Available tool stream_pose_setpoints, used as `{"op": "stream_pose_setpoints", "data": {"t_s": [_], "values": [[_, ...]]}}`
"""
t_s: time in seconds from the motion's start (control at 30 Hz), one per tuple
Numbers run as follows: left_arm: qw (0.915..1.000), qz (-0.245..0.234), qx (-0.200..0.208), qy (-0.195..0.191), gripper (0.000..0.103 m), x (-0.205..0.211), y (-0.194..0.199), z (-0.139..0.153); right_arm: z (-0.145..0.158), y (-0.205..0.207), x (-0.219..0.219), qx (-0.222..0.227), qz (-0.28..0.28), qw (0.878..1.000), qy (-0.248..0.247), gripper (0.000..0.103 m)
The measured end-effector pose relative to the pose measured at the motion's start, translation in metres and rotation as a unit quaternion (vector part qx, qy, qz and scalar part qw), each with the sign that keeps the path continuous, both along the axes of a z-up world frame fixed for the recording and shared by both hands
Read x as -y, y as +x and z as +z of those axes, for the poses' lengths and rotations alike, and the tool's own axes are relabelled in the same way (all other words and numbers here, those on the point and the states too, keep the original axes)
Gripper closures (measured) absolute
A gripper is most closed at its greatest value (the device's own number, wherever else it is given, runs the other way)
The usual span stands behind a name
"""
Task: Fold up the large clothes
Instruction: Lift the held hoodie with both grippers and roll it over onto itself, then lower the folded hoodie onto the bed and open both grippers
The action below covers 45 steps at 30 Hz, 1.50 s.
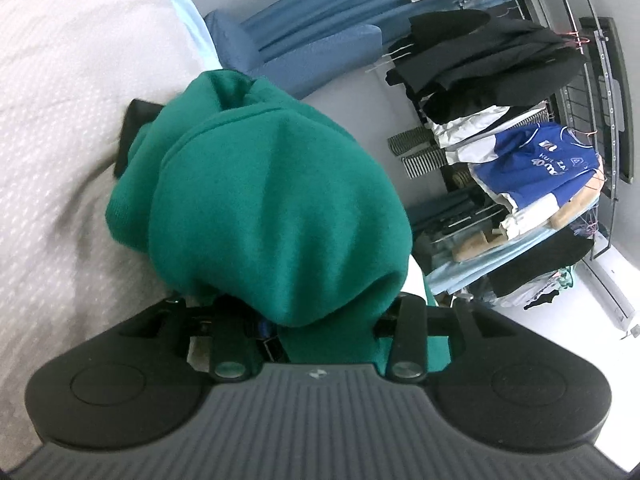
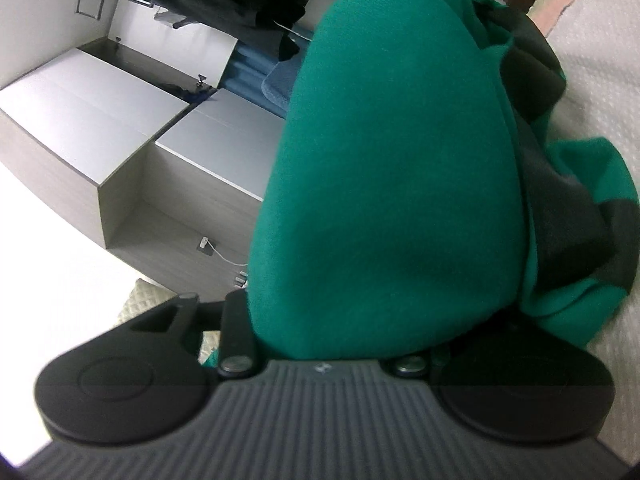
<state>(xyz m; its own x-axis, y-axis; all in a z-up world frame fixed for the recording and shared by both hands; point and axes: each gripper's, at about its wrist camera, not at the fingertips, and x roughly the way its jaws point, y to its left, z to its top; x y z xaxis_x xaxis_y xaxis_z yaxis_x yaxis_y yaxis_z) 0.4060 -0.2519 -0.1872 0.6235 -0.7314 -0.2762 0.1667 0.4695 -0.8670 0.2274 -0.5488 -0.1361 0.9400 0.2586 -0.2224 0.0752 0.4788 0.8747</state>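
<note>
A green garment [image 1: 272,200] with dark grey panels fills the middle of both views. In the left wrist view it bulges over my left gripper [image 1: 316,316], which is shut on its cloth; the fingers are buried under the fabric. In the right wrist view the same green garment [image 2: 392,184] drapes over my right gripper [image 2: 344,344], which is shut on it too, its fingertips hidden. A dark grey band [image 2: 560,220] of the garment trails to the right onto the white bedspread [image 2: 600,92]. The garment hangs lifted between the two grippers above the bed.
The white textured bedspread [image 1: 60,120] lies at left. A clothes rack [image 1: 520,140] with dark coats and a blue jersey stands to the right. A blue chair [image 1: 312,52] and curtain are behind. Grey cabinets [image 2: 120,128] stand at left in the right wrist view.
</note>
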Motion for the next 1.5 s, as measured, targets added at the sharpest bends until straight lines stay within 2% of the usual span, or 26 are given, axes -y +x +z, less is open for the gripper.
{"op": "stream_pose_setpoints", "data": {"t_s": [0.1,0.13,0.23,0.33,0.43,0.6,0.7,0.87,0.97,1.07,1.1,1.2,1.37,1.5], "values": [[1.0000,0.000,0.000,0.005,0.053,-0.001,-0.002,-0.011,-0.003,0.037,0.004,0.000,-0.007,1.000,0.003,0.058],[1.0000,-0.001,0.000,0.005,0.052,-0.003,-0.004,-0.012,0.013,0.042,0.008,0.001,-0.010,1.000,0.005,0.057],[0.9998,-0.004,0.004,0.017,0.051,-0.008,-0.009,-0.008,0.010,0.040,0.002,0.004,-0.022,1.000,0.005,0.056],[0.9996,-0.005,0.003,0.028,0.046,-0.011,-0.014,-0.001,-0.005,0.023,0.007,0.000,-0.031,0.999,0.015,0.054],[0.9988,-0.004,0.001,0.049,0.040,-0.017,-0.022,0.008,0.005,0.029,0.004,-0.015,-0.038,0.999,0.021,0.050],[0.9926,-0.001,0.021,0.120,0.037,-0.034,-0.051,0.030,0.023,-0.005,0.011,-0.042,-0.058,0.997,0.002,0.048],[0.9851,0.001,0.035,0.168,0.037,-0.040,-0.072,0.052,0.041,-0.023,0.002,-0.055,-0.064,0.996,-0.027,0.049],[0.9675,-0.008,0.075,0.241,0.037,-0.040,-0.110,0.108,0.101,-0.042,-0.016,-0.045,-0.061,0.993,-0.093,0.049],[0.9606,-0.011,0.105,0.257,0.037,-0.044,-0.140,0.148,0.128,-0.065,-0.024,-0.025,-0.058,0.988,-0.139,0.049],[0.9526,-0.010,0.137,0.272,0.037,-0.049,-0.173,0.188,0.155,-0.105,-0.040,0.001,-0.048,0.981,-0.186,0.049],[0.9501,-0.011,0.146,0.275,0.037,-0.050,-0.183,0.200,0.159,-0.132,-0.048,0.012,-0.043,0.978,-0.206,0.049],[0.9386,-0.004,0.181,0.294,0.037,-0.056,-0.223,0.236,0.188,-0.154,-0.074,0.028,-0.032,0.966,-0.254,0.049],[0.9243,0.001,0.218,0.313,0.037,-0.068,-0.283,0.279,0.207,-0.191,-0.114,0.056,-0.007,0.950,-0.308,0.049],[0.9047,0.003,0.253,0.343,0.037,-0.075,-0.335,0.308,0.226,-0.224,-0.141,0.069,-0.002,0.934,-0.350,0.049]]}}
